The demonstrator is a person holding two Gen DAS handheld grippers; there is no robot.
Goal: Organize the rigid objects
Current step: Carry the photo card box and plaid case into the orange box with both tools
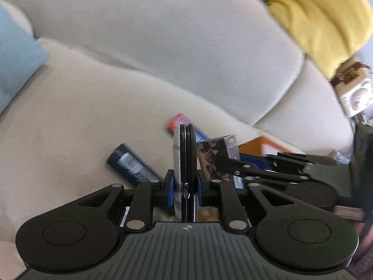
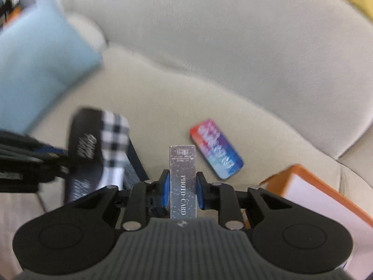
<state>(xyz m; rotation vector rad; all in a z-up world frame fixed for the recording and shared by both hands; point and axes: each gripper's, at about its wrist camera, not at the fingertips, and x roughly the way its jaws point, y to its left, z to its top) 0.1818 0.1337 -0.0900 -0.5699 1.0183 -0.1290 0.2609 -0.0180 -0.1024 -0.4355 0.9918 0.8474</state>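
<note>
My left gripper (image 1: 185, 184) is shut on a flat black-and-plaid case (image 1: 184, 163), held edge-on above the sofa seat; it also shows in the right wrist view (image 2: 102, 144). My right gripper (image 2: 183, 186) is shut on a silver "PHOTO CARD" box (image 2: 182, 182), seen in the left wrist view (image 1: 218, 156) to the right of the case. A red-blue-purple box (image 2: 215, 149) lies on the seat cushion ahead, also in the left wrist view (image 1: 184, 126). A dark blue box (image 1: 132, 165) lies on the cushion at left.
An orange-rimmed container (image 2: 314, 191) sits at the right on the seat. A light blue cushion (image 2: 39, 70) lies at left and a yellow cushion (image 1: 321, 18) at upper right. The beige sofa back (image 1: 163, 35) rises behind.
</note>
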